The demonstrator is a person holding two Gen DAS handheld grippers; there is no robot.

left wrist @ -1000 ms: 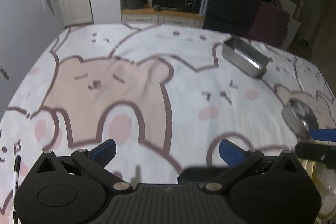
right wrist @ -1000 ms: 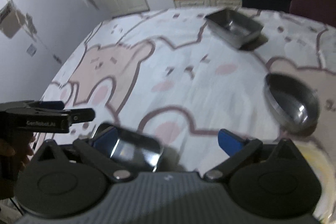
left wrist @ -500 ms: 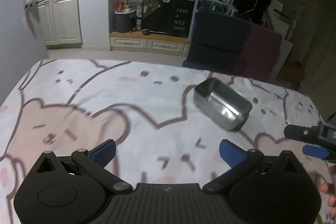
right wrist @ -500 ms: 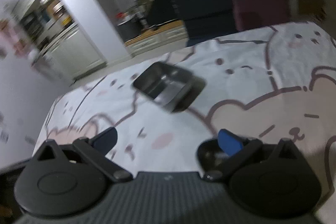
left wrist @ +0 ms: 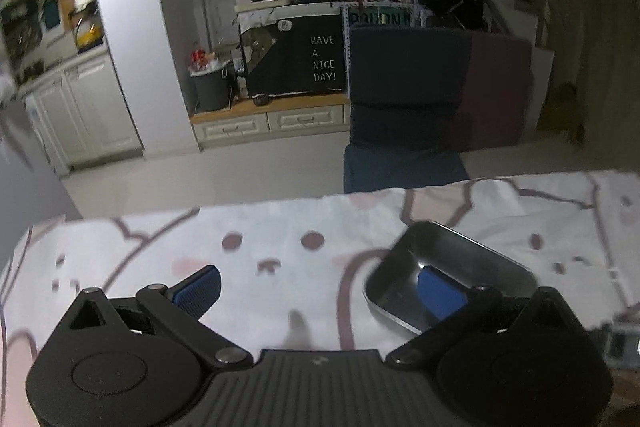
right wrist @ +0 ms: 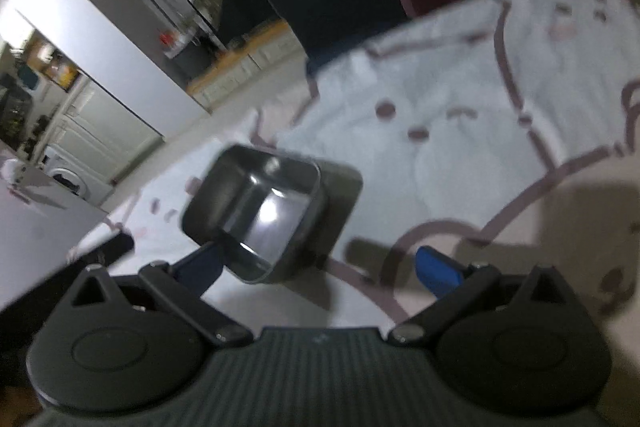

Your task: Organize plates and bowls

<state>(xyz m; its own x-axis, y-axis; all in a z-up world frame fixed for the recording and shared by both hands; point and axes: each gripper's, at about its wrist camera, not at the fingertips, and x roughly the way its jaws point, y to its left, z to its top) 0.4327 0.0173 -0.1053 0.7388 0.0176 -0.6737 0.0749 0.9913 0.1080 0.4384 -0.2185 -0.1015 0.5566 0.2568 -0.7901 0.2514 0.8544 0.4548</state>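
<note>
Left gripper level above the bear-print tablecloth, fingers spread wide, nothing between them; its right pad overlaps the near rim of the rectangular steel tray. Right gripper rolled sideways, also spread and empty. Tray sits near the table's far edge, before its left finger.

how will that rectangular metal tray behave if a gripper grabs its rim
The metal tray looks thin-walled and rigid, so probably light and stiff. Its polished, shiny walls may slip between fingers. Sitting flat on the soft tablecloth, it seems unlikely to roll, though a one-sided lift could tilt it.
</note>
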